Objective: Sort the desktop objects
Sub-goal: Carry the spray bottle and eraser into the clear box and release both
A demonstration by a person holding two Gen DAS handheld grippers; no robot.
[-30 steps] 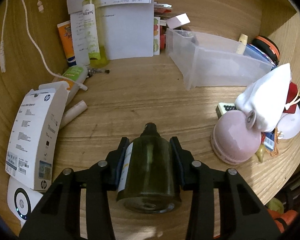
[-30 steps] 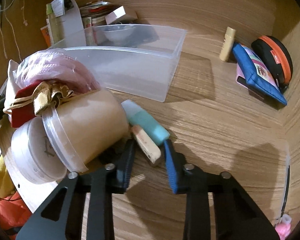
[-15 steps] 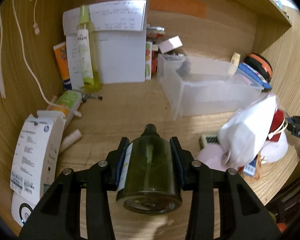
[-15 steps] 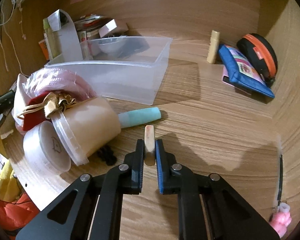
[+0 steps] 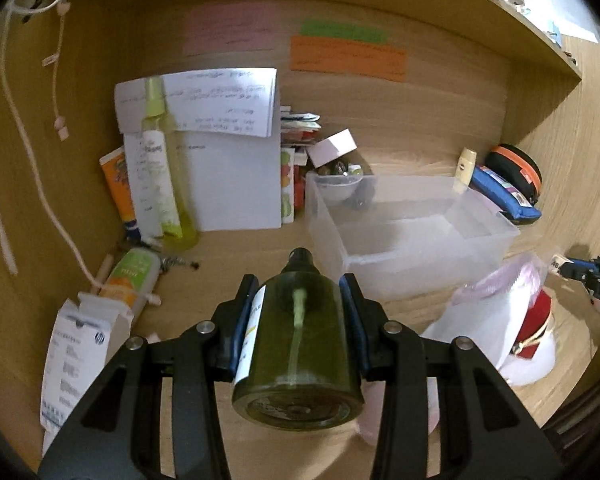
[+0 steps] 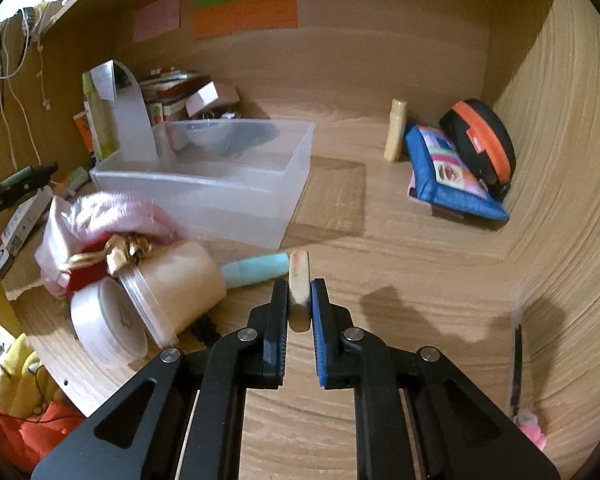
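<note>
My left gripper [image 5: 298,296] is shut on a dark green spray bottle [image 5: 296,344], held above the desk with its nozzle pointing forward. A clear plastic bin [image 5: 412,232] stands ahead to the right. My right gripper [image 6: 299,300] is shut on a small beige stick [image 6: 299,288], lifted above the desk. A teal tube [image 6: 256,272] lies just left of it, beside a lying cream jar [image 6: 172,292]. The clear bin also shows in the right wrist view [image 6: 220,184], ahead on the left.
A pile with a pink bag [image 5: 496,320] and a red pouch [image 6: 88,268] lies between the grippers. A tall yellow-green bottle [image 5: 164,176], papers and a white HP box [image 5: 76,356] stand on the left. A blue pouch [image 6: 448,172] and black-orange case [image 6: 484,140] sit at the back right.
My right gripper closed on the beige stick and lifted it off the desk. My left gripper rose with the green bottle, so the view looks from higher up.
</note>
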